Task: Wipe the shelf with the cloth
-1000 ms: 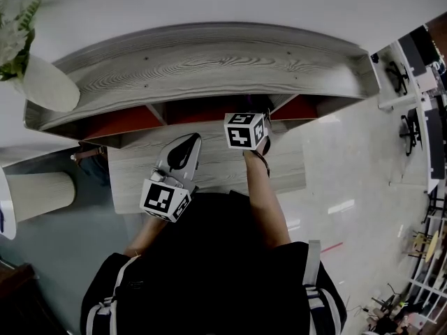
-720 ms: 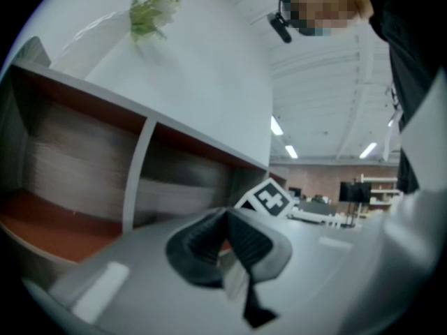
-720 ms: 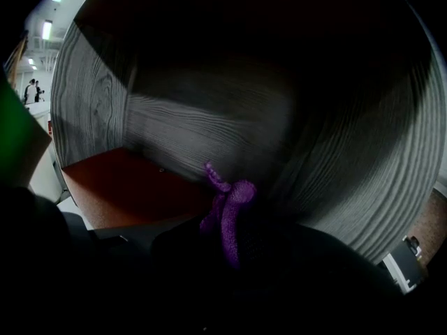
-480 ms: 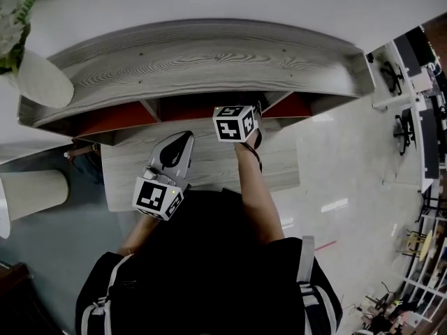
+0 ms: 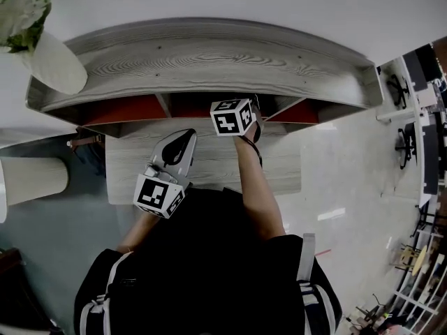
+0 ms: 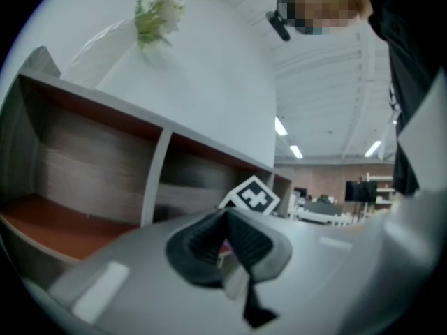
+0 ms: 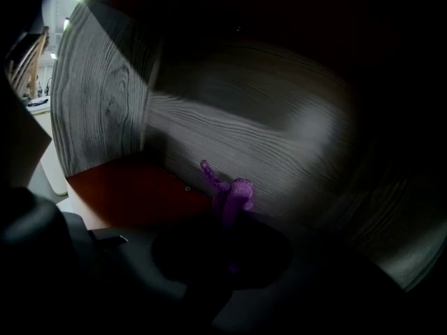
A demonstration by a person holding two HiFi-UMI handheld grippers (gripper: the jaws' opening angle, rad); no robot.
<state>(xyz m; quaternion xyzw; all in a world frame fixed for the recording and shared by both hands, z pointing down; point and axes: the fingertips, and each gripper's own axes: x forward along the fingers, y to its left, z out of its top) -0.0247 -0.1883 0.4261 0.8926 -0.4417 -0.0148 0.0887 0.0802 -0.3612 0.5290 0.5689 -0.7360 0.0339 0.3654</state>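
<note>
The cloth (image 7: 230, 201) is sticking up out of the right gripper (image 7: 227, 241), whose jaws are clamping tight on its lower end. Its long axis is running up toward the grey wood back wall (image 7: 293, 138) of the shelf's (image 5: 209, 58) middle compartment, and its tip is curling left. The red floor (image 7: 133, 190) is lying open to the left, up to the side panel (image 7: 98, 96). The left gripper (image 6: 227, 222) is hovering outside the shelf, with its jaws pressing together on nothing.

Overhead, plus two close shelf (image 5: 209, 61) views
</note>
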